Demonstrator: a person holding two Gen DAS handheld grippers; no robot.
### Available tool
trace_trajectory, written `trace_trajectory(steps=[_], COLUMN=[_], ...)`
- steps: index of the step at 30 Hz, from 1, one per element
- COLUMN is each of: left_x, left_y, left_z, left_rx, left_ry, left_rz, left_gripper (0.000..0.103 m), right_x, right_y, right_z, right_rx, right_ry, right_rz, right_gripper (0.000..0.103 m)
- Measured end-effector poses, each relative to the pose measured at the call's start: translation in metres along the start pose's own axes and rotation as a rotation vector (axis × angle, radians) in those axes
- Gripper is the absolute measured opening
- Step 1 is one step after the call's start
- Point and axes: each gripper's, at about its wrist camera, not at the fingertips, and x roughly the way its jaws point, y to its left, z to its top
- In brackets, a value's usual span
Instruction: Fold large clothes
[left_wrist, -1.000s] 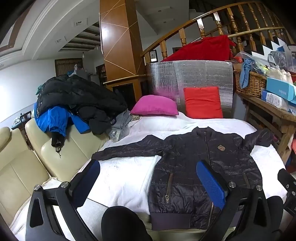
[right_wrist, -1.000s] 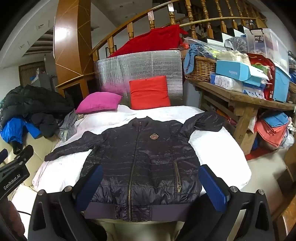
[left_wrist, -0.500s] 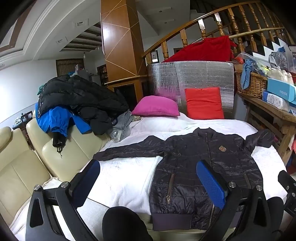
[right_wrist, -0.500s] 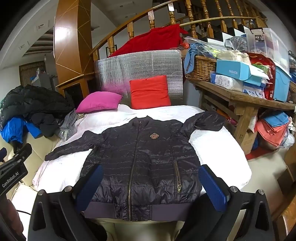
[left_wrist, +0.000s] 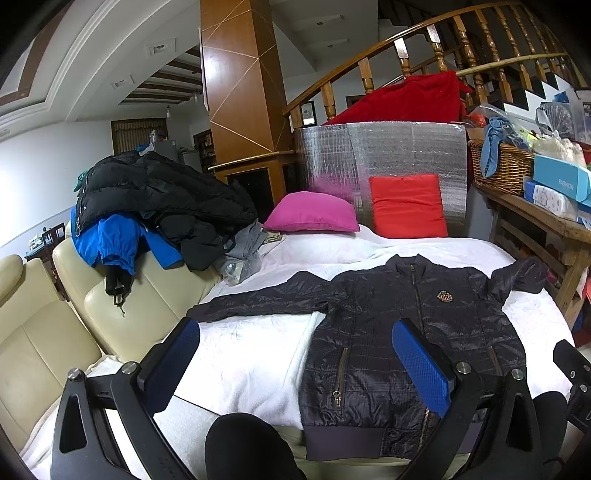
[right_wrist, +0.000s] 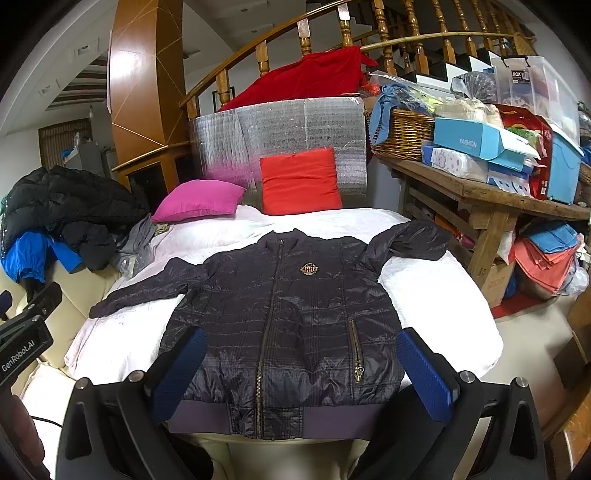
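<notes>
A dark quilted jacket (left_wrist: 417, 332) (right_wrist: 288, 317) lies face up and zipped on a white cover (left_wrist: 251, 354) (right_wrist: 436, 302), sleeves spread to both sides, hem nearest me. My left gripper (left_wrist: 295, 365) hovers open over the cover and the jacket's left half, holding nothing. My right gripper (right_wrist: 301, 373) is open above the hem, its blue pads (right_wrist: 424, 373) standing on either side of the jacket's body. Neither gripper touches the cloth.
A heap of black and blue coats (left_wrist: 140, 206) tops the cream sofa (left_wrist: 44, 332) at left. Pink cushion (left_wrist: 310, 214) and red cushion (left_wrist: 406, 206) stand behind the jacket. A cluttered wooden table (right_wrist: 491, 199) runs along the right.
Both views have shifted only slightly; the jacket sits a little further off in the left wrist view. Both grippers stay open.
</notes>
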Motion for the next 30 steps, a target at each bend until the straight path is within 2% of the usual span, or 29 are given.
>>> trace_trajectory(steps=[30], left_x=[0.0074], left_y=[-0.0047], left_z=[-0.0048], left_rx=[0.015], left_ry=[0.016], left_rz=[0.002], left_gripper=[0.103], right_x=[0.0088], right_y=[-0.0031], right_z=[-0.0013], right_rx=[0.006], right_ry=[0.022], right_rz=[0.0], right_gripper=[0.103])
